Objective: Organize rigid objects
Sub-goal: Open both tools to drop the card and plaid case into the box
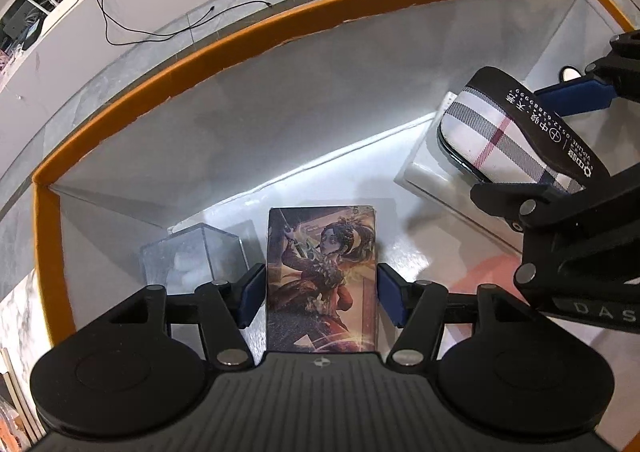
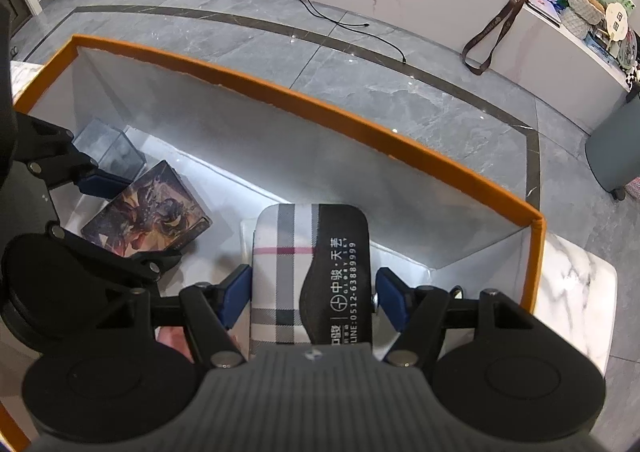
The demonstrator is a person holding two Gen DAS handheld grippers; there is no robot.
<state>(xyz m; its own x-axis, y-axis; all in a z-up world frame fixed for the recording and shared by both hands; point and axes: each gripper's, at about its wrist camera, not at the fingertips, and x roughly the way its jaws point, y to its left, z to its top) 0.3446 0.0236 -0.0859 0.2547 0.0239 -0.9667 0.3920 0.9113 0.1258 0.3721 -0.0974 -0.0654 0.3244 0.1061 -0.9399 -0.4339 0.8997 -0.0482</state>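
Note:
My left gripper (image 1: 321, 294) is shut on a flat box with a warrior picture (image 1: 322, 276), held low inside the orange-rimmed white box (image 1: 152, 79). My right gripper (image 2: 313, 294) is shut on a plaid case with a black printed band (image 2: 308, 272), held above a white block (image 1: 428, 171) at the box's right side. The picture box also shows in the right wrist view (image 2: 148, 219), with the left gripper (image 2: 132, 219) around it. The plaid case shows in the left wrist view (image 1: 516, 131).
A clear plastic cube (image 1: 196, 256) stands in the box's left corner, next to the picture box. The box sits on a marble top (image 2: 576, 292). Beyond lie grey floor tiles, a black cable (image 2: 340, 19), a brown lanyard (image 2: 492, 39) and a grey bin (image 2: 616, 151).

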